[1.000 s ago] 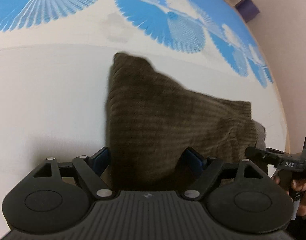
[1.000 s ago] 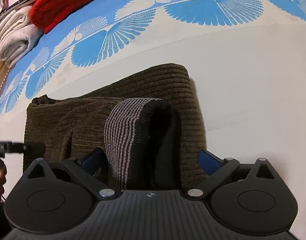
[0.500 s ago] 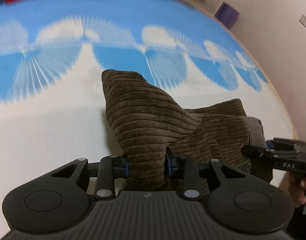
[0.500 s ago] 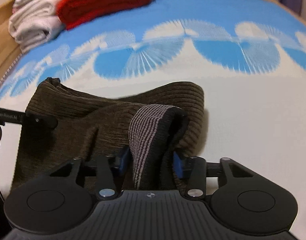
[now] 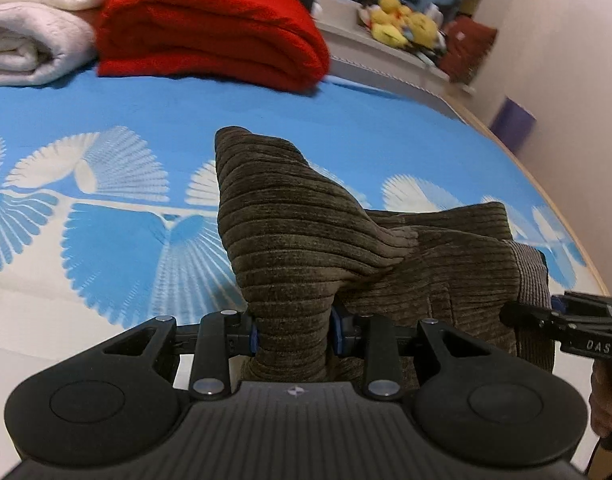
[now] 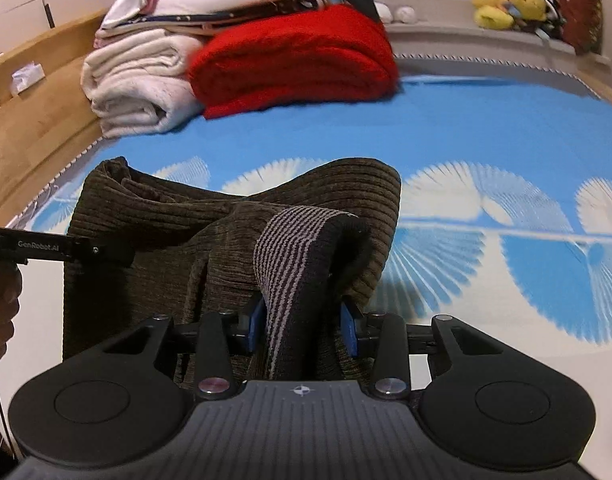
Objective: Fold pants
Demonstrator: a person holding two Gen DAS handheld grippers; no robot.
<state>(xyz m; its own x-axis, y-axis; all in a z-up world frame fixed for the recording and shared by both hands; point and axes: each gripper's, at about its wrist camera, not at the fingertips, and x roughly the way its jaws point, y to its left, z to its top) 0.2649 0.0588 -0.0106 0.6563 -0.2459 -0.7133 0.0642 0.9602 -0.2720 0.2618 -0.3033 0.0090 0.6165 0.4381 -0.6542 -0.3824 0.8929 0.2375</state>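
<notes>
On the bed [image 5: 105, 104], with its blue and white cover, the brown pants [image 5: 306, 248] are lying partly folded, with the near edge being held up. Far to the left, a white blanket [image 5: 29, 40] and a red blanket [image 5: 209, 28] are sitting stacked and well apart from the pants. The left gripper [image 5: 293, 330] is pinching a bunched corner of the ribbed cloth between its fingers. Further right, the right gripper [image 6: 301, 324] is pinching the striped waistband [image 6: 289, 248] in the same way. The pants are looking soft, thick and floppy, so they will probably sag between the two holds. Holding them at the two corners seems best for folding them flat.
</notes>
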